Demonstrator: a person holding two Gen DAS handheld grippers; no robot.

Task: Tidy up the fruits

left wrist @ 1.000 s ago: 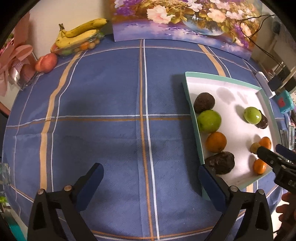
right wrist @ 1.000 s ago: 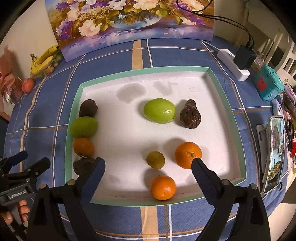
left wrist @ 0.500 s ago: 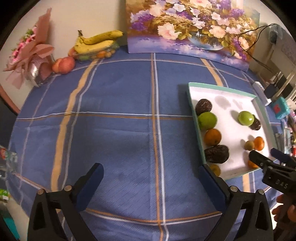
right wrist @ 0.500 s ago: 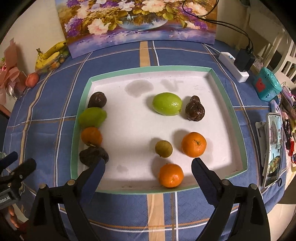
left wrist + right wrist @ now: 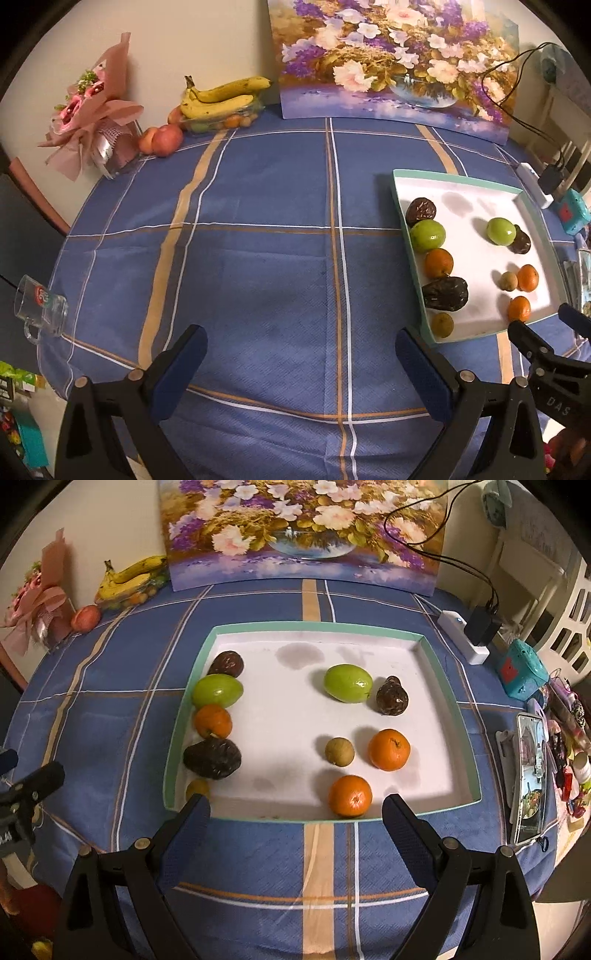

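Both claws are spread wide with nothing in them. The right claw [image 5: 295, 808] hangs over the near rim of the tray [image 5: 317, 628], its left finger [image 5: 184, 834] just beside the small yellowish fruit [image 5: 197, 787] tucked in the tray's near-left corner. The left claw [image 5: 301, 349] is over bare cloth to the left of the tray, well apart from any fruit.

Fruit in the tray sits in two bunches. Down the tray's left wall there's a line — dark wrinkled round one [image 5: 227, 663] at the far end, then a green fruit [image 5: 217, 690], an orange [image 5: 213, 720], a big dark lumpy fruit [image 5: 212, 757], then that small yellowish one. Each looks like it touches the next. Toward the tray's right side: another green fruit [image 5: 348, 683] with a dark brown pear-shaped one [image 5: 392, 698] right beside it, and nearer the claw a small tan round fruit [image 5: 339, 751] next to an orange [image 5: 389, 749], plus one more orange [image 5: 349, 796] close to the near rim.

The tray is white inside with a teal rim, sitting on a counter with a blue plaid tablecloth [image 5: 258, 258]. Behind the tray a flower painting [image 5: 303, 531] leans on the wall. Far left of the tray — bananas [image 5: 221, 98], a peach-ish fruit [image 5: 166, 138] and a pink bouquet [image 5: 88, 122]. A glass mug [image 5: 38, 308] sits at the counter's left edge, and right of the tray there's a power strip [image 5: 463, 637], a teal box [image 5: 521, 670] and a phone [image 5: 530, 775].
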